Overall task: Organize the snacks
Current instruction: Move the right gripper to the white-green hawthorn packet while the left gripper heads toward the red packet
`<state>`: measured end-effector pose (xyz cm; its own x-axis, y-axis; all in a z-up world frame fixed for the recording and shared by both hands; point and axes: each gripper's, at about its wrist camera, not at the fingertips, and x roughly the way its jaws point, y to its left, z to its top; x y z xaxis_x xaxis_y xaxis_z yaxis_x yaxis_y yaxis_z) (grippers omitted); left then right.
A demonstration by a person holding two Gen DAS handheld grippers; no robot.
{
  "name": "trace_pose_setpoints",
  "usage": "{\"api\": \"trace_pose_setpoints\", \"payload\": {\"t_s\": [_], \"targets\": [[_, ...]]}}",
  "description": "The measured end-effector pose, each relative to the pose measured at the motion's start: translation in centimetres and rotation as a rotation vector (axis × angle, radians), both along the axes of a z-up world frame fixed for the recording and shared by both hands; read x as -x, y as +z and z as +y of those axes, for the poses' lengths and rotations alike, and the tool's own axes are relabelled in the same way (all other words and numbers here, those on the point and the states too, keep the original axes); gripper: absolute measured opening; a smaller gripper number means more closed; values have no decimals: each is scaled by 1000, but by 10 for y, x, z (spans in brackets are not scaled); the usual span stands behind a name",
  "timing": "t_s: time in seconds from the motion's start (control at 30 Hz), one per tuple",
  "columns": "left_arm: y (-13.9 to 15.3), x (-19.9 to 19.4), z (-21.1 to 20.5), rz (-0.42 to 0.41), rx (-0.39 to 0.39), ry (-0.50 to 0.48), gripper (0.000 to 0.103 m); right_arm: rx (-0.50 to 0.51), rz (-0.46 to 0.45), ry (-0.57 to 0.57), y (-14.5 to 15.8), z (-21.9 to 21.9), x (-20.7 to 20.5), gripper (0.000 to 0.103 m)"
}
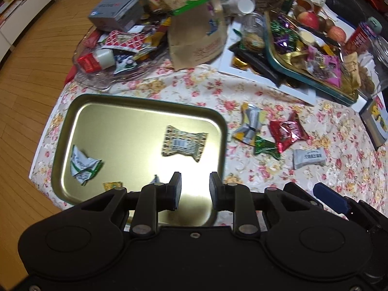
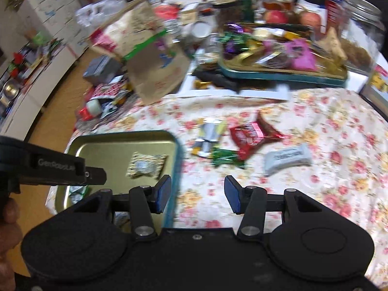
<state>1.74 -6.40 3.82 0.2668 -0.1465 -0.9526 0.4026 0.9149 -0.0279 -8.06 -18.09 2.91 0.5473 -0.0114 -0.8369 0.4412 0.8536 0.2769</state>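
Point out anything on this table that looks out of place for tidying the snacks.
Four wrapped snacks lie loose on the floral tablecloth beside the gold tray, not in it: a silver-yellow packet, a red packet, a green candy and a grey packet. Both grippers are empty.

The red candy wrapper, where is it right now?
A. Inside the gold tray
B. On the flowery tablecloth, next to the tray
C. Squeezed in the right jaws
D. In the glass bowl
B. The red candy wrapper lies on the flowery tablecloth beside the other loose sweets, outside the rim of the gold tray, and neither gripper's jaws touch it.
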Motion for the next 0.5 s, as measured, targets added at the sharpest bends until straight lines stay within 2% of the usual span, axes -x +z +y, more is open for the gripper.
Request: {"api": "trace_pose_setpoints", "payload": {"t_s": [0.27, 0.5], "targets": [[-4, 18, -42, 9, -15, -79, 35, -29, 28, -149, -2, -48, 26, 52], [0, 28, -64, 16, 5, -114, 35, -39, -3, -333, 7, -101, 54, 52]]}}
